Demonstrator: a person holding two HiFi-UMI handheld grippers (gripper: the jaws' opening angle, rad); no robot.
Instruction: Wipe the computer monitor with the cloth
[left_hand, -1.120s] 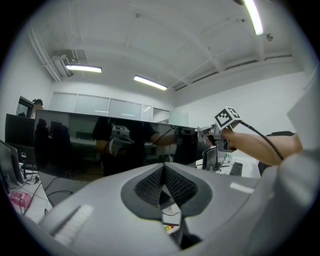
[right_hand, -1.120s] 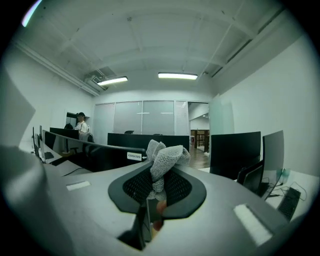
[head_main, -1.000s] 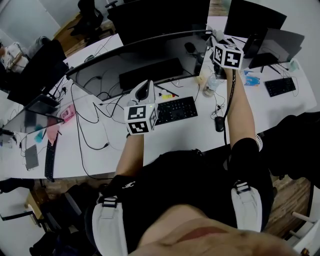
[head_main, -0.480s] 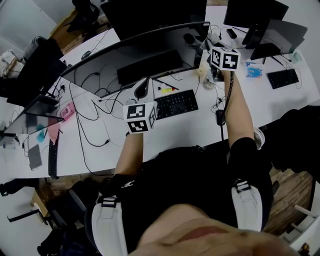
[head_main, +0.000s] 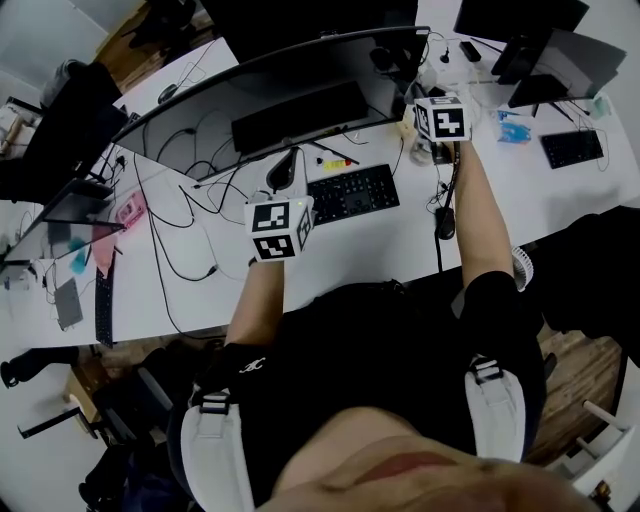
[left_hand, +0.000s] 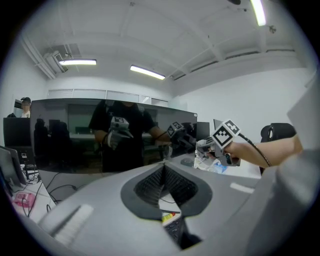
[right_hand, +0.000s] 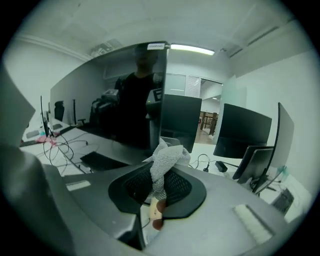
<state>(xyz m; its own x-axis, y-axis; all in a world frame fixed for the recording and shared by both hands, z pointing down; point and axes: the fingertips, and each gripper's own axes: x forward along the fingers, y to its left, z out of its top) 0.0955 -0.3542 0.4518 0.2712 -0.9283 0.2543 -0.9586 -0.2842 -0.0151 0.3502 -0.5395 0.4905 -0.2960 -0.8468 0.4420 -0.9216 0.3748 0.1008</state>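
A wide curved dark monitor (head_main: 270, 90) spans the back of the white desk (head_main: 400, 250). My right gripper (head_main: 436, 105) is up by the monitor's right end, shut on a white mesh cloth (right_hand: 164, 162) that sticks up from its jaws. In the right gripper view the screen's right edge (right_hand: 156, 100) stands just ahead of the cloth. My left gripper (head_main: 287, 170) hovers over the desk before the screen's middle. Its jaws are shut with nothing in them (left_hand: 162, 172). The screen (left_hand: 75, 135) reflects the person and both grippers.
A black keyboard (head_main: 350, 195) lies between the grippers, a mouse (head_main: 445, 222) to its right. Another keyboard (head_main: 300, 115) sits under the monitor. Loose cables (head_main: 175, 230) cross the desk's left part. More monitors (head_main: 555, 55) stand at the back right.
The head view has drifted, so the monitor sits higher in the frame. The right gripper has shifted slightly left with the cloth. The left gripper has stayed nearly in place.
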